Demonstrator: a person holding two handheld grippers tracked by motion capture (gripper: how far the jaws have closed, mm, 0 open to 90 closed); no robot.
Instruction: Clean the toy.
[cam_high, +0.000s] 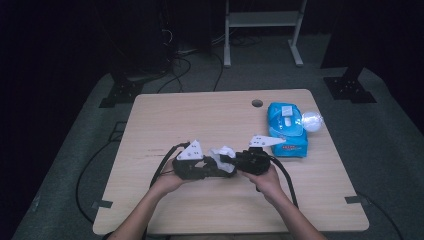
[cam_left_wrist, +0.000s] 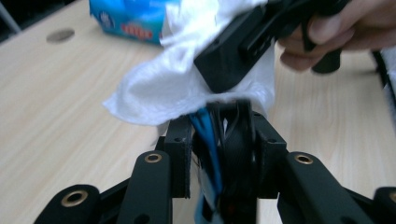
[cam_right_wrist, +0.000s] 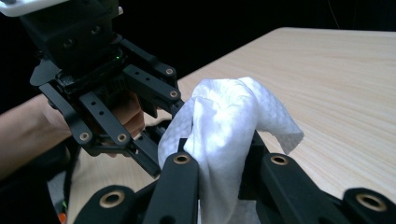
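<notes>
Clearly both claws are busy with one white wipe (cam_high: 223, 156) at the near middle of the bench (cam_high: 165, 125). In the high view the left claw (cam_high: 216, 165) and the right claw (cam_high: 227, 159) point at each other, their tips meeting at the wipe, which is bunched between them just above the wood.

In the right gripper view the right claw (cam_right_wrist: 219, 163) is clamped on the wipe (cam_right_wrist: 224, 121): the cloth is pinched between its two black jaws, bulges above them in a crumpled mound, and one loose corner hangs off to the side toward the bench (cam_right_wrist: 336, 84). The left claw sits close behind the mound, with the person's hand around its body.

In the left gripper view the left claw (cam_left_wrist: 222, 154) has its jaws drawn close together on a dark, flat object with a blue strip (cam_left_wrist: 219, 149); what that object is cannot be made out. The wipe (cam_left_wrist: 163, 84) lies draped against the top of this held object, touching it, and the right claw's black tip presses into the cloth from above.

Further back on the right of the bench lies a blue pack of wipes (cam_high: 286, 129), with a small clear, round object (cam_high: 312, 120) just beside it at the edge. Both stand well apart from the claws.
</notes>
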